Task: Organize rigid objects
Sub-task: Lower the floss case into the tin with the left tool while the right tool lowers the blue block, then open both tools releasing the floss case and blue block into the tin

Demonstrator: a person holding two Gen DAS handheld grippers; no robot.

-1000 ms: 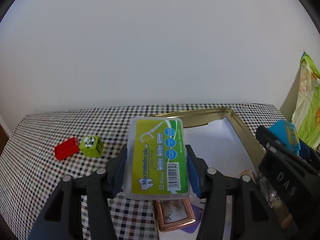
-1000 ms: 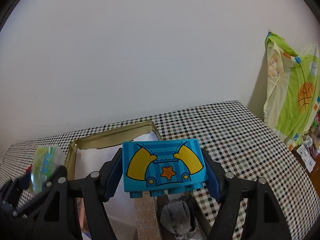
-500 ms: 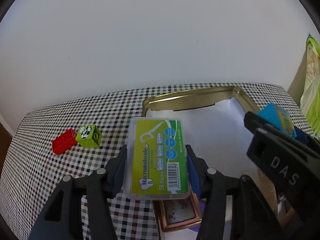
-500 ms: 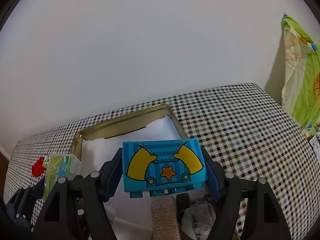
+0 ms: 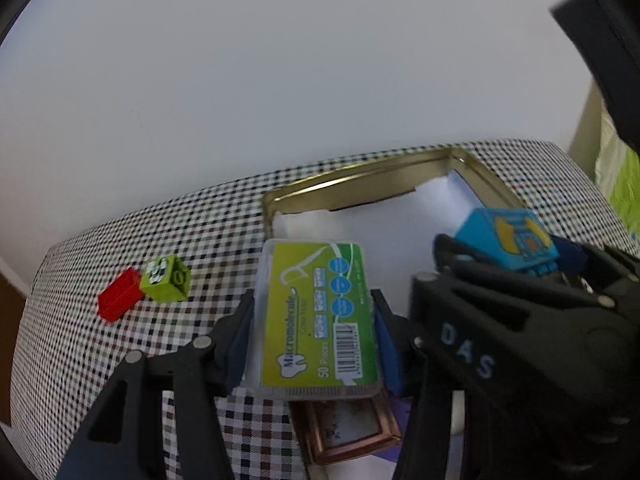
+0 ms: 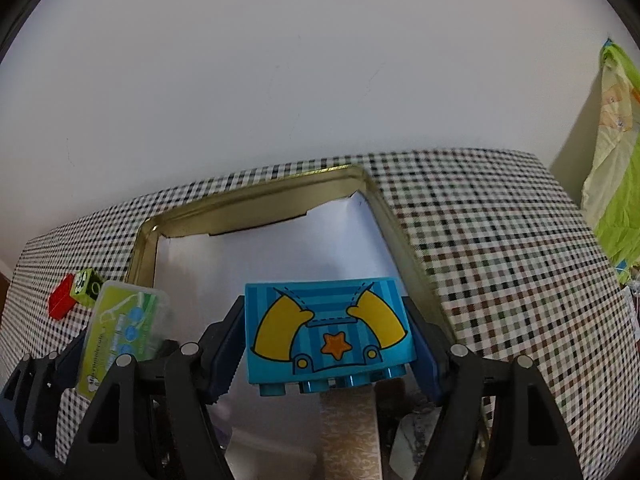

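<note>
My left gripper (image 5: 314, 320) is shut on a clear floss-pick box with a green label (image 5: 316, 316), held above the near left part of a gold tin tray (image 5: 344, 188) lined with white paper. My right gripper (image 6: 328, 332) is shut on a blue toy brick with yellow arms and an orange star (image 6: 328, 328), held over the tray (image 6: 248, 200). The brick also shows in the left wrist view (image 5: 508, 240), and the floss box in the right wrist view (image 6: 120, 332). A red brick (image 5: 118, 294) and a green brick (image 5: 166, 278) lie on the checked cloth left of the tray.
Below the grippers, in the tray's near end, lie a copper-framed small item (image 5: 348, 428), a patterned beige strip (image 6: 348, 432) and a grey crumpled thing (image 6: 416, 428). A green and yellow bag (image 6: 612, 184) hangs at the far right. The white wall is behind the table.
Both grippers have moved forward and to the left over the tray, each still holding its object. The right gripper now sits closer beside the left one.
</note>
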